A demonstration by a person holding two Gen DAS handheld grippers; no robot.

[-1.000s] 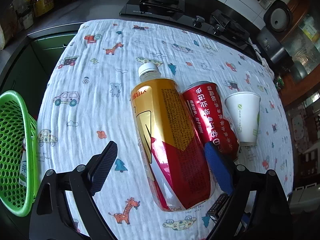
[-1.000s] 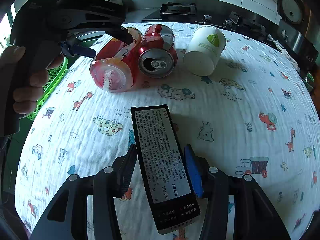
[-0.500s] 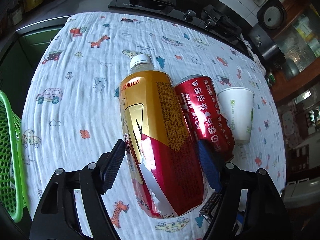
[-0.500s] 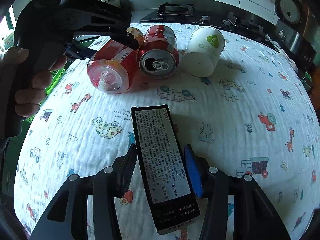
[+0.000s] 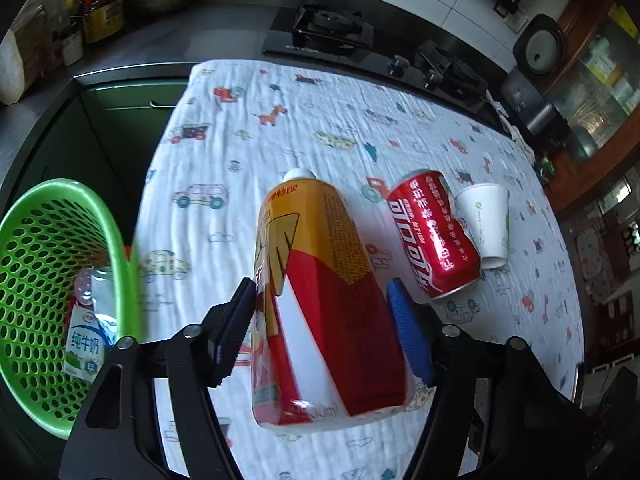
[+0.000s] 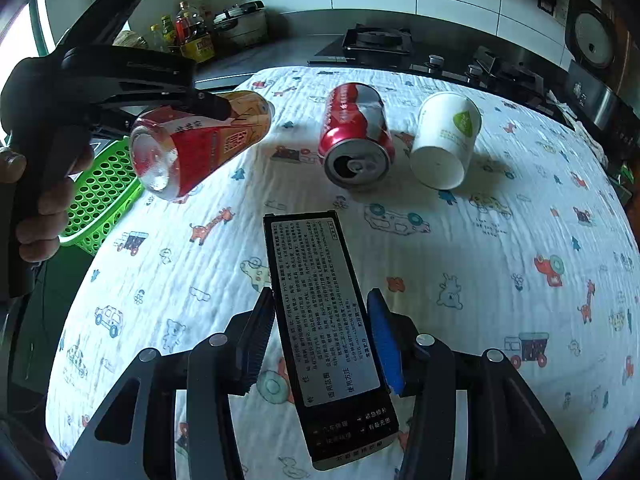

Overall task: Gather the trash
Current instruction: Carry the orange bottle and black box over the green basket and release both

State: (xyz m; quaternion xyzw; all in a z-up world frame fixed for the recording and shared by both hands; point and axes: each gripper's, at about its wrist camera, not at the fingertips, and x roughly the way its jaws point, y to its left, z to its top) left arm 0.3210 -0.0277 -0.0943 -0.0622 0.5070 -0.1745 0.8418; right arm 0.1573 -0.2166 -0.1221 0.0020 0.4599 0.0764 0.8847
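Note:
My left gripper (image 5: pixel 320 286) has its jaws closing on an orange and red plastic bottle (image 5: pixel 312 232), with both pads pressed on its sides. The bottle (image 6: pixel 200 144) hangs tilted above the cloth, near the green basket (image 5: pixel 120 232). A red soda can (image 5: pixel 434 236) lies on its side on the cloth, and a white paper cup (image 5: pixel 486 220) lies right of it. Closer to the front edge, my right gripper (image 6: pixel 320 294) is shut on a long black box (image 6: pixel 324 320) with a white label.
The table wears a white cloth with cartoon prints (image 5: pixel 240 140). The basket, off its left edge, holds a milk carton (image 5: pixel 86 344). A stove (image 5: pixel 332 28), sauce bottles (image 5: pixel 96 4) and a rice cooker (image 5: pixel 540 46) stand behind. A hand (image 6: pixel 40 200) grips the left tool.
The left jaws closed onto the bottle, lifted it off the cloth and carried it left toward the basket. The can and cup stayed. The right gripper kept the black box, hardly moving.

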